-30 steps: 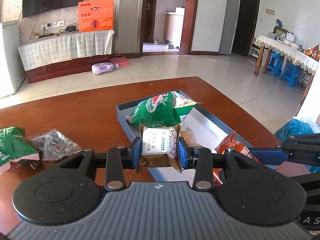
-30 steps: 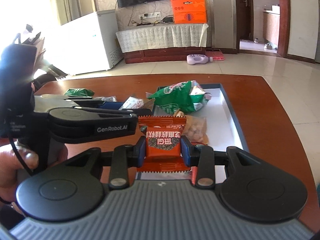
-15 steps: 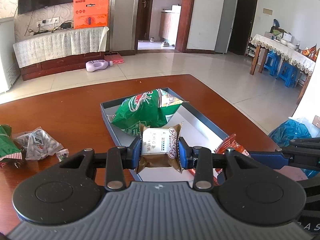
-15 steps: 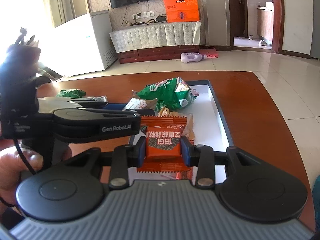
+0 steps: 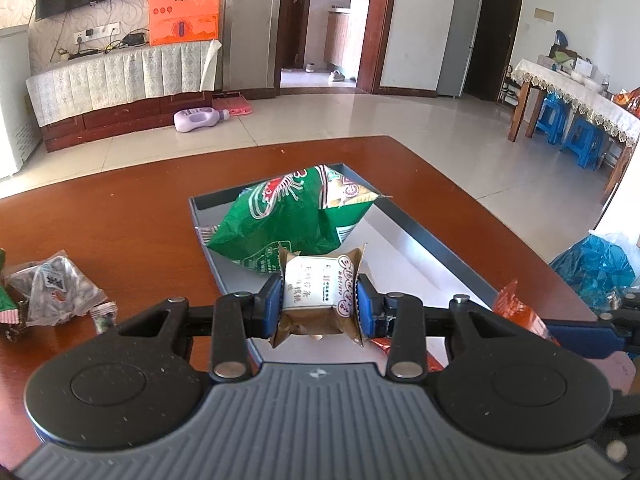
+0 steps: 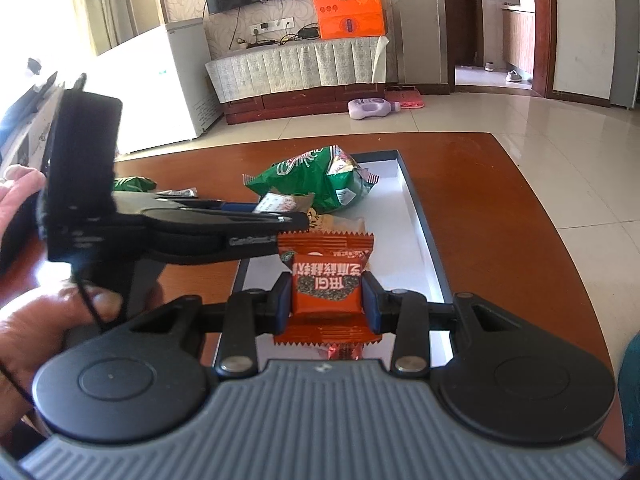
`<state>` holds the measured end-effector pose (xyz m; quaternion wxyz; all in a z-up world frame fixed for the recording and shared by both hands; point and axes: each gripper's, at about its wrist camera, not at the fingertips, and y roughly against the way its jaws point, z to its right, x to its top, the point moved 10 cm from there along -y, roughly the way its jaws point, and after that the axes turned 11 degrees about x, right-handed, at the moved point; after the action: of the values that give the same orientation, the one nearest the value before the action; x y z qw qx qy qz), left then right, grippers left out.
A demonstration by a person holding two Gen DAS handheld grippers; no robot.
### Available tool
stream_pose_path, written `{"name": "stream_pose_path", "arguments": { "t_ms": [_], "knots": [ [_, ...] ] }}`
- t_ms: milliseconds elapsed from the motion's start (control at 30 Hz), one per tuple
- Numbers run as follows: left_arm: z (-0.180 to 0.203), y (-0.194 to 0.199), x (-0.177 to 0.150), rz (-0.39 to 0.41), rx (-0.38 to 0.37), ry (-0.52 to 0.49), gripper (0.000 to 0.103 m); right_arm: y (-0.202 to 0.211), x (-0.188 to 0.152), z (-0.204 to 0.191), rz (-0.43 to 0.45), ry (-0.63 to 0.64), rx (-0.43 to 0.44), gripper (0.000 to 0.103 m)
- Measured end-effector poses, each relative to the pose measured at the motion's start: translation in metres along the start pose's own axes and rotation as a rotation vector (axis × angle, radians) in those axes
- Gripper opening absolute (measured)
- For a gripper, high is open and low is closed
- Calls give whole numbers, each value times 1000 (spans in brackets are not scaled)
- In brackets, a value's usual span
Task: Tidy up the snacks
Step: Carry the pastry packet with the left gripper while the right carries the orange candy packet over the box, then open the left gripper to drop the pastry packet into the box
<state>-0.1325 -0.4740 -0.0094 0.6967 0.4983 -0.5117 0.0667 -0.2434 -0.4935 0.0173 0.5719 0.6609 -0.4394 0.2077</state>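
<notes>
My left gripper (image 5: pixel 319 304) is shut on a small brown-and-white snack packet (image 5: pixel 318 294), held above the near end of the grey tray (image 5: pixel 424 236). My right gripper (image 6: pixel 326 302) is shut on an orange snack packet (image 6: pixel 326 280), held over the tray (image 6: pixel 420 216) at its near end. A large green snack bag (image 5: pixel 292 216) lies in the far part of the tray and also shows in the right wrist view (image 6: pixel 316 178). The left gripper body (image 6: pixel 160 232) shows at the left of the right wrist view. A tan packet (image 6: pixel 340 226) lies in the tray behind the orange one.
On the brown table (image 5: pixel 120 216), left of the tray, lie a clear grey packet (image 5: pixel 56 288) and a green packet's edge (image 5: pixel 6 304). A blue plastic bag (image 5: pixel 596 268) sits beyond the table's right edge. A purple bottle (image 5: pixel 200 119) lies on the floor.
Both grippers have moved a little forward and up over the tray, each keeping hold of its packet. The left gripper now reaches further in front of the right one.
</notes>
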Motion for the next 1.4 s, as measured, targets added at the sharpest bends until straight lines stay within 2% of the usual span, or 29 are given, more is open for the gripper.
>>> {"name": "stream_pose_path", "arguments": {
  "t_ms": [167, 467, 633, 1000, 1400],
  "knots": [
    [3, -16, 5, -1, 0, 18, 45, -2, -1, 1, -9, 2, -6, 39],
    [18, -39, 23, 32, -6, -14, 46, -9, -8, 3, -44, 13, -13, 39],
    [19, -47, 27, 26, -9, -8, 61, -13, -10, 0, -58, 18, -14, 39],
    [15, -31, 36, 74, -45, -32, 78, -25, -11, -2, -77, 20, -9, 39],
    [8, -14, 23, 79, -39, -77, 80, -48, -10, 12, -74, -17, -58, 39]
  ]
}}
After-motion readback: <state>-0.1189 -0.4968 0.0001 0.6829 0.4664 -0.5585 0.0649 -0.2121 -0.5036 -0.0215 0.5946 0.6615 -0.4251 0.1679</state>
